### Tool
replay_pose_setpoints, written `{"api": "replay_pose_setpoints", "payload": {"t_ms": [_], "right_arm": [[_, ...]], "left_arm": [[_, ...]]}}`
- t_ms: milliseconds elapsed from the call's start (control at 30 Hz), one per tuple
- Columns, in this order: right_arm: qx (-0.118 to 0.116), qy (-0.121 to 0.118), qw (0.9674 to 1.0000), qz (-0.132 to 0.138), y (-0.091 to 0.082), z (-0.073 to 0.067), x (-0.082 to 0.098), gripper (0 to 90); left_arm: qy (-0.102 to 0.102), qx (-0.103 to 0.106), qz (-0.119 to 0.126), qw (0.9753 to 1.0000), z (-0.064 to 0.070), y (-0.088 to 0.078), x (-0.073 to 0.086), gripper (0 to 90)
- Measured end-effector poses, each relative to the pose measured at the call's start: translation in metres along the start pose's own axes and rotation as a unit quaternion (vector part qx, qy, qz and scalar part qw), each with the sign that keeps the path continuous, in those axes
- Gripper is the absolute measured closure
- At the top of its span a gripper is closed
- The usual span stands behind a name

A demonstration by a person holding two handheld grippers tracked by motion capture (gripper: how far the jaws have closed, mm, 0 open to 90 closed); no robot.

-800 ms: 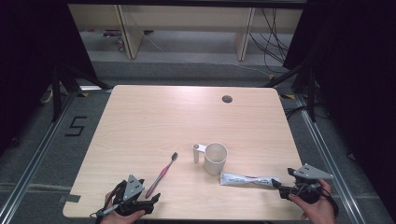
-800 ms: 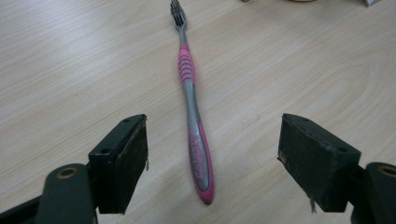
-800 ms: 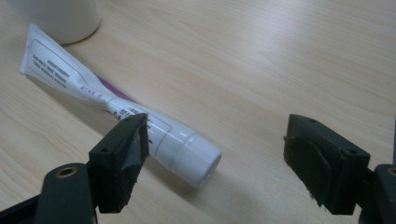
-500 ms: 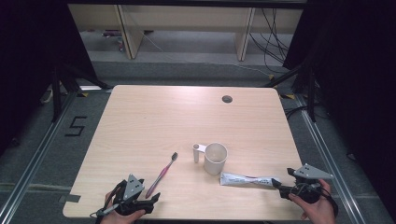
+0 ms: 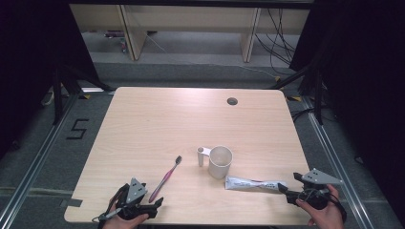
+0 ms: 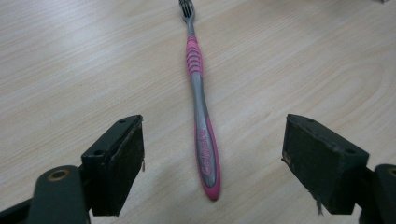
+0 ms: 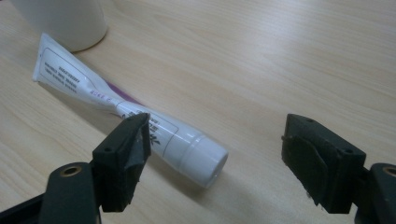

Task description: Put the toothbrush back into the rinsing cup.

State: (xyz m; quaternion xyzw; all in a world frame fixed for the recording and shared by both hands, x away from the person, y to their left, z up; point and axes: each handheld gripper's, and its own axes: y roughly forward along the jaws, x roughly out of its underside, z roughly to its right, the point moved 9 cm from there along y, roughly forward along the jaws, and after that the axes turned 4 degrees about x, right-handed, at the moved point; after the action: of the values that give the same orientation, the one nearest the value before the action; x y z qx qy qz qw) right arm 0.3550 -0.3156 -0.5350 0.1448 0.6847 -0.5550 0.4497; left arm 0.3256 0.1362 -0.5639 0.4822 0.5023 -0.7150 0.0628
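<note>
— How are your fingers set on the left?

— Your left gripper (image 6: 212, 165) has its jaws spread wide with nothing between the pads. The butt of the toothbrush (image 6: 200, 107) lies on the table (image 5: 157, 124) in the gap, touching neither jaw. Your left hand (image 5: 125, 213) sits low at the near edge, gripper pointing up the table and a little to the right.

— And the brush itself?

— Its long axis runs away from you, slanting right; the pink end is nearest your jaws and the bristles point toward the cup (image 5: 220, 161).

— The right side?

— Your right gripper (image 7: 217, 161) is just as far apart and grips nothing. The capped end of the toothpaste tube (image 7: 140, 116) lies just beside one jaw, though I cannot tell whether they touch. Your right hand (image 5: 325, 212) is at the near right corner, gripper pointing left.

— How does the tube lie?

— Flat, roughly across the table: cap toward your right gripper, crimped end close by the cup's base. A small white upright piece (image 5: 200, 156) stands just left of the cup.
</note>
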Motion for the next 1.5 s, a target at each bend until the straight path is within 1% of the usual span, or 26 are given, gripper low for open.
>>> {"api": "replay_pose_setpoints", "payload": {"t_ms": [33,167,200,233,267,300,333,367,400,433,500,533,667,700,767,800,900,967,1000,1067,1100,1133,1300,1400,1467,1500], "right_arm": [[0.003,0.009,0.9999,-0.004,-0.001,-0.001,0.001,24.7],[0.003,0.003,1.0,0.002,-0.003,0.001,0.002,24.8],[0.006,0.025,0.9996,-0.006,-0.007,-0.002,0.004,24.8],[0.006,0.025,0.9996,-0.006,-0.007,-0.002,0.004,24.8],[0.007,-0.002,1.0,0.003,-0.006,0.002,0.004,24.8],[0.004,0.016,0.9999,-0.003,-0.008,-0.002,0.005,24.8],[0.004,0.016,0.9999,-0.003,-0.008,-0.002,0.005,24.8],[0.003,0.003,1.0,0.0,-0.008,0.0,0.005,24.8],[0.002,0.017,0.9998,-0.007,-0.009,-0.003,0.008,24.8],[0.001,0.006,1.0,-0.003,-0.009,-0.002,0.008,24.8],[-0.001,0.019,0.9998,-0.011,-0.011,-0.005,0.01,24.8],[0.004,-0.002,1.0,-0.002,-0.011,-0.001,0.009,24.8],[0.005,0.002,1.0,-0.001,-0.011,-0.001,0.01,24.8],[0.005,0.001,1.0,-0.002,-0.011,-0.001,0.01,24.8],[0.006,-0.002,1.0,-0.001,-0.011,-0.001,0.01,24.8],[0.003,0.016,0.9998,-0.009,-0.012,-0.004,0.012,24.8],[-0.001,0.007,1.0,-0.001,-0.011,-0.003,0.01,24.8],[0.002,0.021,0.9997,-0.011,-0.013,-0.005,0.013,24.8],[-0.003,0.004,1.0,-0.004,-0.011,-0.003,0.012,24.8],[0.0,0.004,1.0,-0.003,-0.011,-0.003,0.011,24.7],[-0.003,0.024,0.9997,-0.01,-0.013,-0.007,0.012,24.7],[-0.003,0.014,0.9999,-0.006,-0.012,-0.006,0.012,24.7],[-0.006,0.011,0.9999,-0.011,-0.013,-0.007,0.013,24.7],[-0.005,0.011,0.9999,-0.008,-0.012,-0.007,0.013,24.6],[-0.007,0.01,0.9999,-0.011,-0.013,-0.007,0.013,24.6],[-0.007,0.01,0.9999,-0.011,-0.013,-0.007,0.013,24.6]], "left_arm": [[0.0,0.0,0.0,1.0,0.0,0.0,0.0,19.8],[-0.012,0.003,0.0,0.9999,-0.002,0.001,0.001,18.3],[-0.015,0.002,-0.001,0.9999,-0.002,0.002,0.001,17.9],[-0.015,0.002,-0.001,0.9999,-0.002,0.002,0.001,17.6],[-0.013,0.006,-0.001,0.9999,0.0,0.002,0.001,17.4],[-0.013,0.006,-0.001,0.9999,0.0,0.002,0.001,17.4],[-0.013,0.004,-0.003,0.9999,0.0,0.002,0.001,17.4],[-0.013,0.003,-0.004,0.9999,-0.001,0.002,0.0,17.4],[-0.009,0.0,-0.007,0.9999,-0.002,0.003,0.0,17.6],[-0.009,0.0,-0.007,0.9999,-0.002,0.003,0.0,17.9],[-0.014,0.002,-0.006,0.9999,-0.002,0.005,-0.001,18.1],[-0.012,0.002,-0.01,0.9999,-0.002,0.004,-0.001,18.3],[-0.007,-0.001,-0.015,0.9999,-0.003,0.006,-0.003,19.0],[-0.009,0.008,-0.011,0.9999,0.0,0.008,-0.006,19.2],[-0.001,0.008,-0.014,0.9999,-0.001,0.009,-0.009,20.7],[0.0,0.009,-0.01,0.9999,0.0,0.01,-0.011,21.6],[0.006,0.01,-0.013,0.9998,-0.001,0.011,-0.015,23.1],[0.01,0.019,-0.012,0.9997,-0.001,0.014,-0.021,26.1],[0.014,0.015,-0.017,0.9997,-0.002,0.015,-0.023,27.5],[0.021,0.018,-0.026,0.9993,-0.004,0.015,-0.026,31.4],[0.023,0.014,-0.035,0.999,-0.006,0.016,-0.029,31.4],[0.028,0.01,-0.043,0.9986,-0.008,0.018,-0.032,35.7],[0.028,0.014,-0.061,0.9976,-0.009,0.024,-0.038,43.6],[0.038,0.022,-0.089,0.995,-0.009,0.031,-0.04,48.5],[0.048,0.014,-0.109,0.9928,-0.013,0.034,-0.04,50.1],[0.048,0.014,-0.109,0.9928,-0.013,0.034,-0.04,51.7]]}}
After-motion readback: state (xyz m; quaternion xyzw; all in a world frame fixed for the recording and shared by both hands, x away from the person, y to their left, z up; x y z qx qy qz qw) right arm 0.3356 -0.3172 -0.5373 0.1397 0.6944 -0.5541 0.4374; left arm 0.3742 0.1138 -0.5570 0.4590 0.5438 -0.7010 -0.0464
